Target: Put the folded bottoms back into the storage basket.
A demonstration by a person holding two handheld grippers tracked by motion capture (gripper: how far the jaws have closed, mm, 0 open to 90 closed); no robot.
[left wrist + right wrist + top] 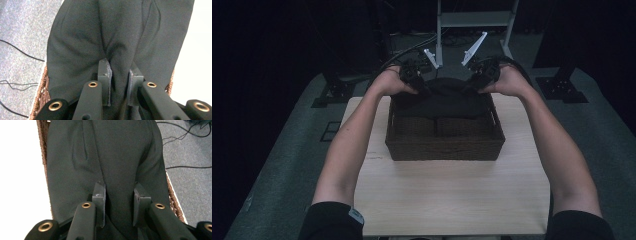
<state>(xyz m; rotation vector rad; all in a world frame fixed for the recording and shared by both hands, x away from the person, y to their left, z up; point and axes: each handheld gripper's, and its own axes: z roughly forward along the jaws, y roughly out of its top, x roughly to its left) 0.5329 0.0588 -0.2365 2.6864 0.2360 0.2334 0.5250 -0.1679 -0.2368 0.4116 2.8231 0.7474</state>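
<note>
L gripper (pixel 119 82) clamps a fold of dark cloth (pixel 120 35); R gripper (pixel 119 202) pinches another fold. Cloth hangs btwn both, draping ahead of the jaws into the basket (pixel 444 142), which sits under both on the table (pixel 452 195).

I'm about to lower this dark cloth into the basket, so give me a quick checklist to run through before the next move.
1. Left tool gripping the dark cloth: ok, a fold is pinched between its pads.
2. Right tool gripping the cloth: ok, a bunch of fabric sits clamped between its pads.
3. Cloth over the wicker basket: ok, it hangs across the far end, between the two hands.
4. Basket sitting squarely on the table: ok, it rests flat with bare tabletop on all near sides.
5. Room in the basket: cannot tell, dark folded items already lie inside.
6. Cloth edges clear of the basket rim: cannot tell, the far edge is hidden.
</note>
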